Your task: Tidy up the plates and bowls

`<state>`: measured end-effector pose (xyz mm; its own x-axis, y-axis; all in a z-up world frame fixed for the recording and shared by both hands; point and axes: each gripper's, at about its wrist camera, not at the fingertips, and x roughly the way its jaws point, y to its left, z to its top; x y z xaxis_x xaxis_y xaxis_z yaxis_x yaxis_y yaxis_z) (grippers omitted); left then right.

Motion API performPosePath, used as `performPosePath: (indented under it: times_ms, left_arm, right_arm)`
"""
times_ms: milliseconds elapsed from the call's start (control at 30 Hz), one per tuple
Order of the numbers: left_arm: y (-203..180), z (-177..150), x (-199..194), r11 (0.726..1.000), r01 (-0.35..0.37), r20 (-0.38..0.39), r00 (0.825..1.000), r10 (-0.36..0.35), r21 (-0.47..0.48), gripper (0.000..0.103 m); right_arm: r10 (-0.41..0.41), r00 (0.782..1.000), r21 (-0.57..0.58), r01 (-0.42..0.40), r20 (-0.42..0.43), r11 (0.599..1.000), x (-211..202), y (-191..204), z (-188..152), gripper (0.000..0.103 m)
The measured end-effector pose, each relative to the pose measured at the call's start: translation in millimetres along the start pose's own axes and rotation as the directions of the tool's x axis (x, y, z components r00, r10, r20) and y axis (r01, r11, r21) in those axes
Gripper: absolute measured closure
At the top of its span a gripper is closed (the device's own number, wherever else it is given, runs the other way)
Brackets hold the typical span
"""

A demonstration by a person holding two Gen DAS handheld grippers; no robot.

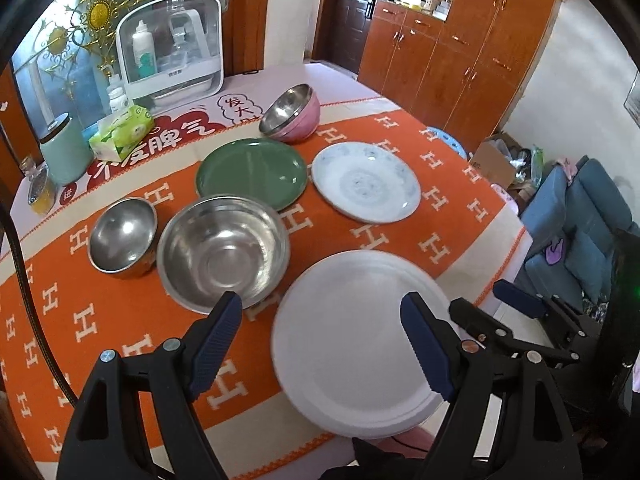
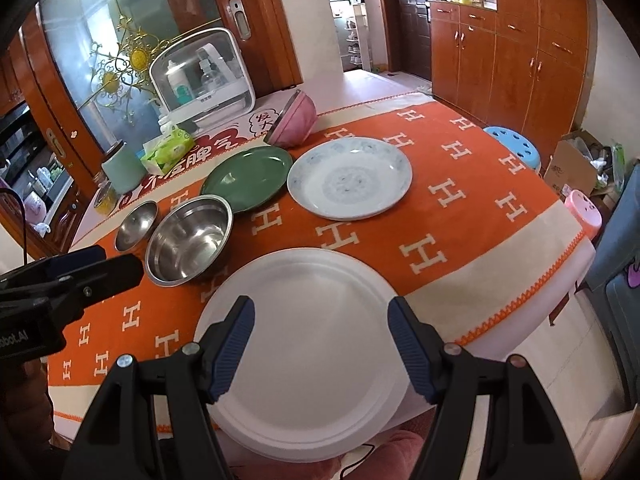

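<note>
On the table, an orange cloth with white H marks carries all the dishes. Toward the left edge sits a small steel bowl, and touching its right side is a large steel bowl, both upright. Behind them, toward the middle of the table, lies a green plate; the large bowl's far rim overlaps its near edge in both views. Behind the green plate, near the far edge, a pink bowl leans tilted with a steel bowl nested inside it. Right of the green plate and just beside it lies a blue-patterned white plate. At the near edge, a plain white plate hangs partly over the table's side.

The left gripper hovers over the near edge with its jaws spread wide, grasping nothing, the white plate's left part between them. The right gripper is likewise released, jaws apart above the white plate, no contact visible.

Along the far-left edge stand a mint canister, a tissue pack and a clear-fronted white box.
</note>
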<state>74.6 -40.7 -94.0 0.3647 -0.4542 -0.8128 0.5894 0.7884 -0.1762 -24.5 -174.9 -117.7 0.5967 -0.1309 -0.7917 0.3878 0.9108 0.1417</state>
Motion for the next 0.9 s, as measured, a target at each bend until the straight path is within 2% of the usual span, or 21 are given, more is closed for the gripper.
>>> performPosePath:
  times_ms: [233, 500, 767, 900]
  left_arm:
    - [-28, 3, 6, 0.999, -0.02, 0.022, 1.0, 0.021, -0.05, 0.022]
    - [-66, 14, 19, 0.985, -0.074, 0.041, 0.996, 0.081, -0.153, 0.022]
    - [-97, 28, 36, 0.955, -0.123, 0.062, 0.988, 0.145, -0.271, 0.022]
    - [-107, 37, 43, 0.928, -0.152, 0.09, 0.977, 0.193, -0.339, 0.022]
  right_arm:
    - [0.041, 0.999, -0.073, -0.042, -0.016, 0.996, 1, -24, 9, 0.034]
    - [0.108, 0.994, -0.149, -0.111, -0.031, 0.983, 8, -71, 38, 0.034]
    - [0.173, 0.984, -0.232, -0.178, -0.042, 0.956, 20, -112, 75, 0.034]
    - [0.211, 0.977, -0.296, -0.213, -0.038, 0.931, 26, -126, 93, 0.034]
